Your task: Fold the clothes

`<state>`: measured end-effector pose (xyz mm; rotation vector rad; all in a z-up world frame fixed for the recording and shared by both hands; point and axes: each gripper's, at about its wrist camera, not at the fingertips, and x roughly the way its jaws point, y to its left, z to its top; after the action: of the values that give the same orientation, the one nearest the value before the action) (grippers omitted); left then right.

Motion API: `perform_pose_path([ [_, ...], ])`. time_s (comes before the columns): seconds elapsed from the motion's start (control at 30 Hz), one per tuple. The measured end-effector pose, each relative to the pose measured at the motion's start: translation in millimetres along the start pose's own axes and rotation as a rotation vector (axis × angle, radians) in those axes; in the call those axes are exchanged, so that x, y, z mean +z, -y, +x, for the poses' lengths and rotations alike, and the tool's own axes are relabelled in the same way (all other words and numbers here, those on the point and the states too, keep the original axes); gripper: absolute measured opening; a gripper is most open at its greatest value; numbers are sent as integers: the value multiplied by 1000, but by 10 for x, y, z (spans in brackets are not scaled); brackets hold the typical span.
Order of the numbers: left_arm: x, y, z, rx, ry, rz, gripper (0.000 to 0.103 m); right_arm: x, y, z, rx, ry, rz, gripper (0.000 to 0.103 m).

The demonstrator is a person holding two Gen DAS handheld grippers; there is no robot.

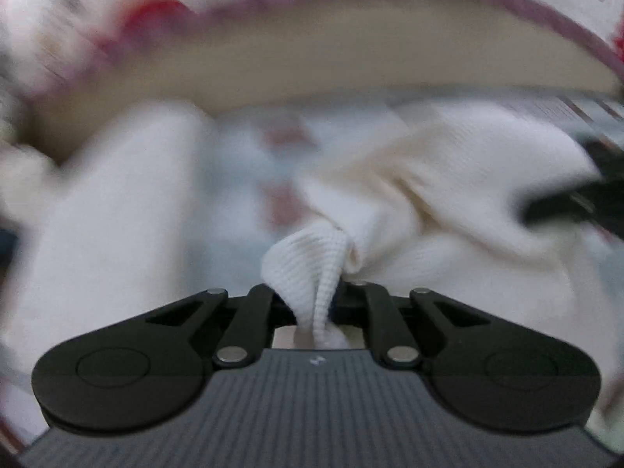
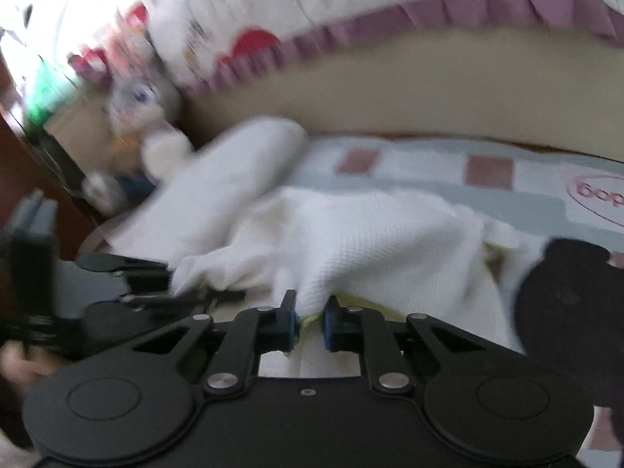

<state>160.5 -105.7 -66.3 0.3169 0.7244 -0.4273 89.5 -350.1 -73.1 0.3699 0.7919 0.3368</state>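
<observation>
A white waffle-knit garment (image 1: 429, 179) lies crumpled on the bed. My left gripper (image 1: 312, 300) is shut on a bunched fold of it, which pokes up between the black fingers. In the right wrist view the same garment (image 2: 370, 241) spreads ahead, one long white part (image 2: 218, 179) stretching away to the upper left. My right gripper (image 2: 310, 319) has its blue pads pinched on the near hem, where a yellow-green edge shows. The left gripper (image 2: 187, 292) is visible at the left of that view, holding the cloth's other corner. The right gripper appears as a dark blur (image 1: 585, 202) in the left wrist view.
The bed sheet (image 2: 429, 167) is pale blue with pink squares. Behind it rises a beige padded side (image 2: 390, 89) under a quilt with a purple frill (image 2: 429, 11). Plush toys (image 2: 156, 144) sit in the far left corner. A dark cloth (image 2: 565, 312) lies at the right.
</observation>
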Motion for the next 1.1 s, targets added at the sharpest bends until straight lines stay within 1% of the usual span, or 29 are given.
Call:
perform_pose_path([
  [0.07,45,-276,-69,55,45,-82,8,49,-83,-26,21,18,-23,16],
  [0.13,75,-537,-123,114,82,-157,7,69,-152,-42,-5,55,-77,20],
  [0.17,66,-644,-126,152,89,-182,8,65,-169,-55,-23,75,-102,20],
  [0.2,58,-753,-137,188,94,-209,7,32,-145,-76,-54,99,-123,29],
  [0.23,48,-863,-158,217,98,-241,7,1,-114,-91,-89,122,-144,45],
  [0.27,32,-981,-172,239,102,-288,7,-23,-58,-86,-134,134,-166,53],
  [0.3,6,-1112,-175,247,99,-355,7,-40,24,-58,-178,125,-181,65],
  [0.37,-74,-1324,-141,217,68,-470,7,-61,258,69,-213,50,-151,66],
  [0.4,-106,-1392,-84,198,48,-499,7,-77,395,156,-224,5,-107,66],
  [0.47,-153,-1472,38,173,13,-525,7,-89,612,271,-211,-30,-9,66],
  [0.53,-161,-1497,102,170,0,-531,7,-87,783,359,-166,-41,105,66],
  [0.6,-161,-1491,100,169,1,-527,7,-69,874,441,-108,-59,203,66],
  [0.7,-198,-1458,52,161,-2,-527,7,-59,926,520,-20,-35,304,66],
  [0.77,-202,-1469,88,133,-16,-541,8,-121,969,587,37,-8,392,66],
  [0.83,-211,-1486,138,92,-33,-561,8,-198,963,724,67,-7,450,66],
  [0.87,-232,-1507,164,56,-45,-584,8,-241,900,804,72,-19,456,63],
  [0.9,-260,-1531,184,17,-56,-618,8,-277,812,851,82,-28,444,31],
  [0.93,-287,-1556,205,-22,-68,-651,8,-284,686,835,94,-14,411,19],
  [0.97,-294,-1559,201,-44,-68,-658,9,-276,530,770,95,13,368,19],
  [1.03,-261,-1515,138,-47,-42,-612,8,-227,273,606,81,57,292,16],
  [1.1,-171,-1418,14,-65,17,-534,7,-137,180,408,49,91,268,13],
])
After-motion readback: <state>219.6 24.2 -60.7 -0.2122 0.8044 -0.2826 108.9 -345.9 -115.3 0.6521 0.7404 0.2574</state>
